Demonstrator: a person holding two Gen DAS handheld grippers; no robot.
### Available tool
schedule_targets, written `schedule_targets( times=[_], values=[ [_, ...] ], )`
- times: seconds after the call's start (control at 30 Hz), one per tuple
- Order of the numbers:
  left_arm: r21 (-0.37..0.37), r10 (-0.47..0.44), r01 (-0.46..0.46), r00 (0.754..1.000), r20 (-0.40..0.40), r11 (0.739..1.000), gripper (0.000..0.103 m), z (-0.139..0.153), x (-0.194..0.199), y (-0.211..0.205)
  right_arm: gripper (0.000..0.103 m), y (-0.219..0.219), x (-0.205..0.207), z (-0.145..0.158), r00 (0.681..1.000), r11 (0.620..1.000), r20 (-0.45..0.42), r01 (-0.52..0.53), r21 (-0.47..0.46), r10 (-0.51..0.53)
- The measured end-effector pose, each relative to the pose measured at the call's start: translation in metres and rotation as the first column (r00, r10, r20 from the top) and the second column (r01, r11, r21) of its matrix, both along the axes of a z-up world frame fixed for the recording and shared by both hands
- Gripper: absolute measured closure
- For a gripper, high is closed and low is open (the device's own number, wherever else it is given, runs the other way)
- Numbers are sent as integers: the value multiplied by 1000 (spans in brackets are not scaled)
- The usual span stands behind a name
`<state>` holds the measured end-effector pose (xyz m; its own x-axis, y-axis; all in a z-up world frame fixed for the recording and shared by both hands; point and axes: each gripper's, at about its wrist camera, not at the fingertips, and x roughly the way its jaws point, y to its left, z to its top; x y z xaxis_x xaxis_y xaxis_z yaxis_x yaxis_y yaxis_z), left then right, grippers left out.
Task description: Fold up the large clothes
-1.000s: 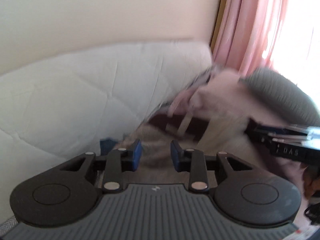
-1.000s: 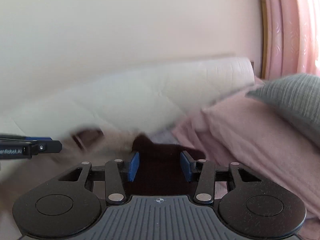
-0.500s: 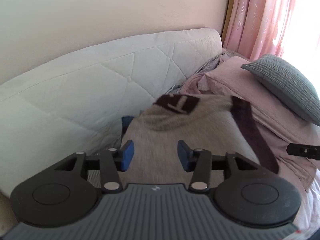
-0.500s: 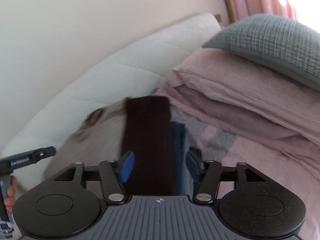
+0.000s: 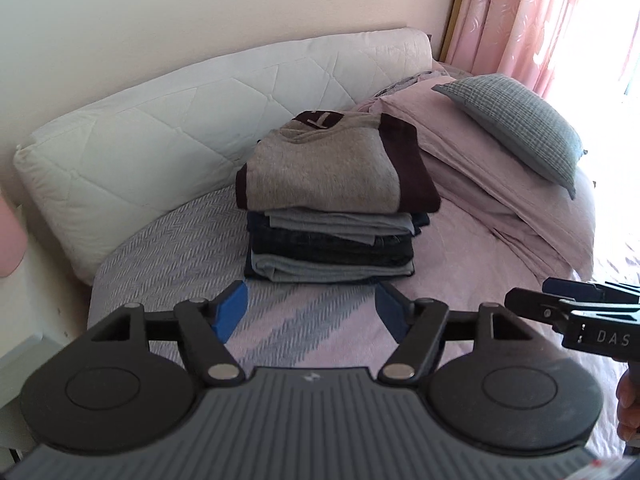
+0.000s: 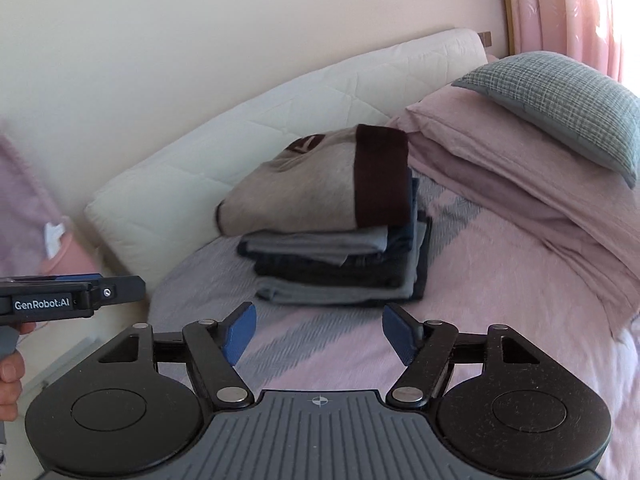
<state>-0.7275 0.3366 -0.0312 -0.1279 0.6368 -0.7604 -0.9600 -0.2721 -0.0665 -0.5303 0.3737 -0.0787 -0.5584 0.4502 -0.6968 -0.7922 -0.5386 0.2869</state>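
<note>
Left hand-held gripper (image 5: 310, 312): jaws wide apart, just been opening, nothing between the blue pads (image 5: 231, 311), only bedspread behind the gap. Right hand-held gripper (image 6: 319, 333): likewise spread wide, also just been opening, empty, blue pads (image 6: 240, 334) clear of any cloth. Both held above the bed (image 5: 320, 332), angled down, short of the clothes and not touching them. Beside each other: right one's black tip showing at the right edge of the left view, left one's tip at the left edge of the right view, with part of a hand (image 6: 10, 380) wrapped on its grip. Ahead, on the bed: a stack (image 5: 332, 248) of folded clothes, grey and dark layers, square and level. On top of it: the folded sweater (image 5: 324, 168), beige-grey with dark maroon bands along its right and left edges and a maroon patch at the far end. Behind the stack: a white quilted headboard (image 5: 168, 132) against a cream wall. To the right of the stack: folded pink bedding (image 5: 472, 168), close by it, with 1 grey checked pillow (image 5: 516, 124) lying on it. Farther right: pink curtains (image 5: 532, 20) lit by a bright window. Bedspread under the stack patterned in pink and grey herringbone stripes.
</note>
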Motion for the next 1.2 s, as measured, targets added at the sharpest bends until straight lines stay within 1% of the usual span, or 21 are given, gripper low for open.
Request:
schedule_targets(
  times=[0.13, 0.23, 0.47, 0.87, 1.07, 1.2],
  values=[
    [2, 10, -10, 1000, -1, 1000, 36, 9, 16, -35, 36, -32, 13, 13, 999, 999, -6, -32, 0, 32],
    [7, 16, -16, 1000, 3, 1000, 36, 13, 26, -57, 36, -51, 17, 21, 999, 998, 0, -54, 19, 54],
    [5, 26, -26, 1000, -2, 1000, 36, 15, 39, -90, 36, -72, 18, 23, 996, 995, 15, -93, 25, 93],
    [12, 9, -9, 1000, -18, 1000, 36, 17, 43, -98, 36, -83, 13, 24, 993, 993, 16, -114, 26, 114],
    [15, -2, 2, 1000, -25, 1000, 36, 16, 44, -97, 36, -83, 12, 24, 994, 994, 19, -104, 26, 104],
    [21, -14, 15, 999, -49, 1000, 36, 15, 48, -96, 36, -83, 12, 24, 995, 995, 22, -101, 26, 100]
  ],
)
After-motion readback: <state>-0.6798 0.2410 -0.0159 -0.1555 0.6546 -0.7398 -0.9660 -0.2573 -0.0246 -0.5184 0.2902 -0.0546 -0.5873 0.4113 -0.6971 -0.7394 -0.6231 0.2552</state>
